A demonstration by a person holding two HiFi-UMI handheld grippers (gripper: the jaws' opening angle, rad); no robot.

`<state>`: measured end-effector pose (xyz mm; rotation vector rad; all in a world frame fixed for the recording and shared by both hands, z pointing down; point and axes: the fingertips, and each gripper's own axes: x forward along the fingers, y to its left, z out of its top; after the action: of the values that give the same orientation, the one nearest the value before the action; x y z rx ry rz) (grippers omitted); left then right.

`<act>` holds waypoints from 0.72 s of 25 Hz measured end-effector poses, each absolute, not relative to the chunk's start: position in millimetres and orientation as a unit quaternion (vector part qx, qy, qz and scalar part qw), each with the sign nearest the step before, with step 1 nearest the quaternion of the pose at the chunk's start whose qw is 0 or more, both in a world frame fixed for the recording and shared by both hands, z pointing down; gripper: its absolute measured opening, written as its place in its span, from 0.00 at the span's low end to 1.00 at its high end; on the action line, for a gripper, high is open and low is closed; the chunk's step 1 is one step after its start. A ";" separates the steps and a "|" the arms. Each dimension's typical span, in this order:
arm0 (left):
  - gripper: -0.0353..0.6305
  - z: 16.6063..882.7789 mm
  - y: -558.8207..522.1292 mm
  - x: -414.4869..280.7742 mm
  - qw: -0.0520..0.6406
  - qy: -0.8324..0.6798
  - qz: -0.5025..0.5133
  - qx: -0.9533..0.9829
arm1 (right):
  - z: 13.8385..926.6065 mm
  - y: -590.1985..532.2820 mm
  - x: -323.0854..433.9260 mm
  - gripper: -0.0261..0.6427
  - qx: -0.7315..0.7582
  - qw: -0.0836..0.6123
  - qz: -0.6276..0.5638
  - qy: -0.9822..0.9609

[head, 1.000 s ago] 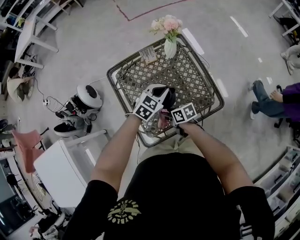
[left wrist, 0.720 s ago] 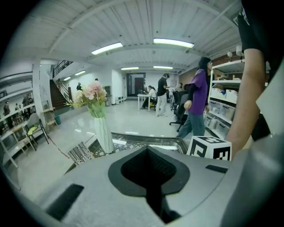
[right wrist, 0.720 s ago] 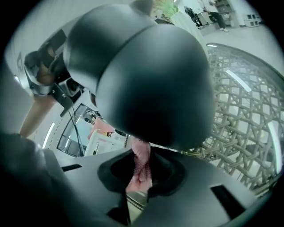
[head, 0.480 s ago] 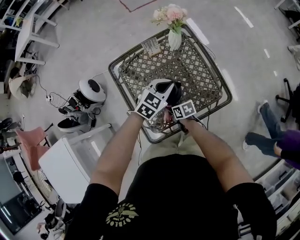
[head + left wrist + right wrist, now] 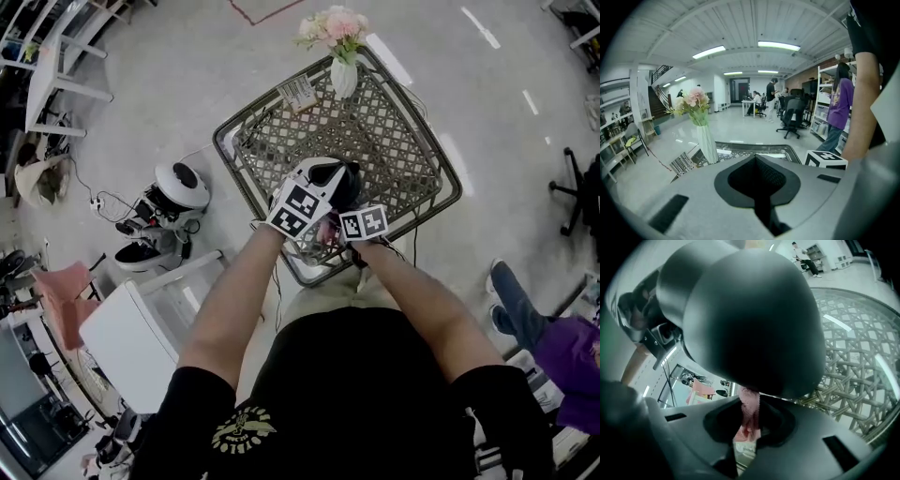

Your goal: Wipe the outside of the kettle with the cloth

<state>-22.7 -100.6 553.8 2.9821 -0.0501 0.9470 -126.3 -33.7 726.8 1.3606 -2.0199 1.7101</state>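
Both grippers have hardly moved since a second ago; only the person in purple (image 5: pixel 562 352) has walked to the lower right
The right gripper (image 5: pixel 748 427) is clamped on the pink cloth (image 5: pixel 749 411) and presses it to the dark kettle (image 5: pixel 745 319) on the lattice table (image 5: pixel 384 141) to rub its side; the left gripper (image 5: pixel 758 185), jaws together on nothing, waits close by, probably to steady the kettle

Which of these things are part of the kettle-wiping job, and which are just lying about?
Part of the job:
- kettle
- pink cloth, pinched in the right hand-held gripper
- left hand-held gripper
- lattice table under the kettle

Just lying about:
- vase of flowers
- barcode card
- white appliance on the floor
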 end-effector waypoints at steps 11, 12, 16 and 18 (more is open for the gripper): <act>0.07 556.0 -101.5 -20.7 0.018 -0.012 0.306 0.952 | 662.1 -44.4 -133.4 0.12 0.441 -0.023 0.603 -0.664; 0.07 555.1 -101.9 -20.2 0.017 -0.012 0.305 0.952 | 659.6 -46.5 -133.6 0.12 0.442 -0.034 0.607 -0.660; 0.07 553.3 -102.5 -20.1 0.008 -0.016 0.304 0.953 | 667.8 -51.7 -137.3 0.12 0.449 -0.053 0.620 -0.642; 0.07 553.6 -102.5 -19.9 0.007 -0.017 0.304 0.953 | 676.1 -53.6 -139.5 0.12 0.453 -0.053 0.623 -0.635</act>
<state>-19.9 -102.5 553.6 2.9804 -0.0518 0.9497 -139.5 -53.6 676.1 1.4732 -2.0672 2.0270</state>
